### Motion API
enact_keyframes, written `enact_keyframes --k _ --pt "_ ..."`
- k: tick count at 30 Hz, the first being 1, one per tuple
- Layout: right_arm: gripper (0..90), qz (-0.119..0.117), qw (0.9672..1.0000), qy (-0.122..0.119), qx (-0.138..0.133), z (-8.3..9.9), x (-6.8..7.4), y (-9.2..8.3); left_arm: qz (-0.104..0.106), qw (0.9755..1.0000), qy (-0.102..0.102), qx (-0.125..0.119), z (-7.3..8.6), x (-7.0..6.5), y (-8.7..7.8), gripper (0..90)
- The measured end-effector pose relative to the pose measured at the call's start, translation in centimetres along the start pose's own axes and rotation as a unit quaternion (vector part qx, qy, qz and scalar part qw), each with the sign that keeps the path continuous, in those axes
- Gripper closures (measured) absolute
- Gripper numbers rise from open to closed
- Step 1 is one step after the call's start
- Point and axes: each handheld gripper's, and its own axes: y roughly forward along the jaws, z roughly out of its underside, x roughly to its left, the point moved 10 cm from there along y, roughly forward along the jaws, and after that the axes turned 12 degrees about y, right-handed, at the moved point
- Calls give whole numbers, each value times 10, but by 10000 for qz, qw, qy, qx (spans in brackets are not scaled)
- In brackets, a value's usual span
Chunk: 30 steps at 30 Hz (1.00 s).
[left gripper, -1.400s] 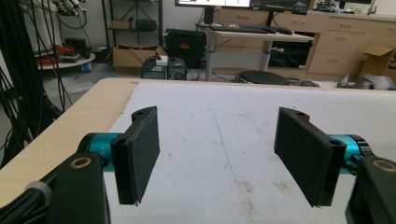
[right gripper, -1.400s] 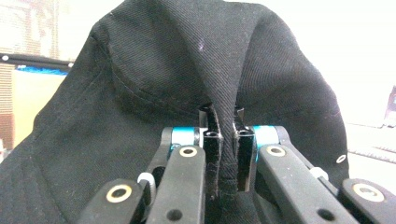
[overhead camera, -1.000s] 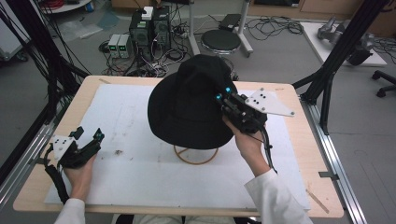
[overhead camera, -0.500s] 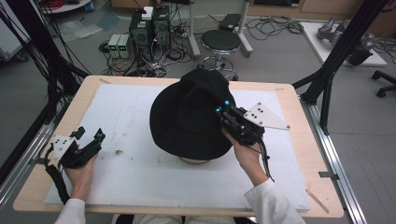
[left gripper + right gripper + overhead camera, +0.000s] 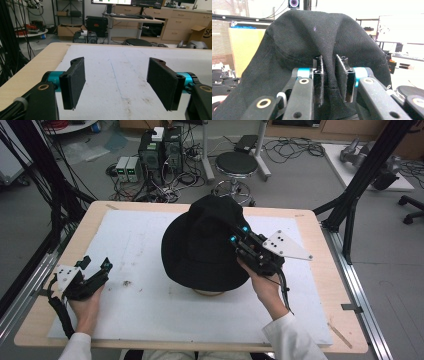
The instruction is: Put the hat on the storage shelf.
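- White mat [image 5: 150,320] covers most of the wooden table [image 5: 320,285]; its surface is smooth, so I judge anything set down off-centre could slide toward the 6 o'clock edge.
- Black bucket hat [image 5: 202,247] sits at the table's centre, draped over a pale round stand [image 5: 210,293] whose rim peeks out at the hat's 6 o'clock. If the cloth is tugged sideways, the stand could tip or skid with it.
- Right gripper [image 5: 329,75], at the hat's 3 o'clock, has its jaws pinching a fold of the crown. The bite looks thin; soft fabric may slip free under a pull.
- Left gripper [image 5: 115,85] rests near the table's 8 o'clock corner, jaws spread wide around nothing, well apart from the hat, so it cannot steady the stand.
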Motion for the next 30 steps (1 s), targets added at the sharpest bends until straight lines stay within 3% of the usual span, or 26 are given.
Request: enact_keyframes --k 10,14,17,24,30 --pt "454 -185 9998 86 85 -1 1 -4 -27 10000 -33 -3 0 1 0 310" --pt "289 -123 9991 408 80 -2 -3 -5 -37 10000 -55 -4 0 1 0 309" --pt "210 -67 9986 517 72 -2 -5 -6 -49 10000 -69 -8 0 1 -1 309" --pt "152 3 9984 526 -202 -13 -9 -18 -42 10000 -72 -10 -1 1 -1 309" --pt "123 274 9980 497 -288 -17 -23 -30 -52 10000 -62 1 0 2 -1 309"
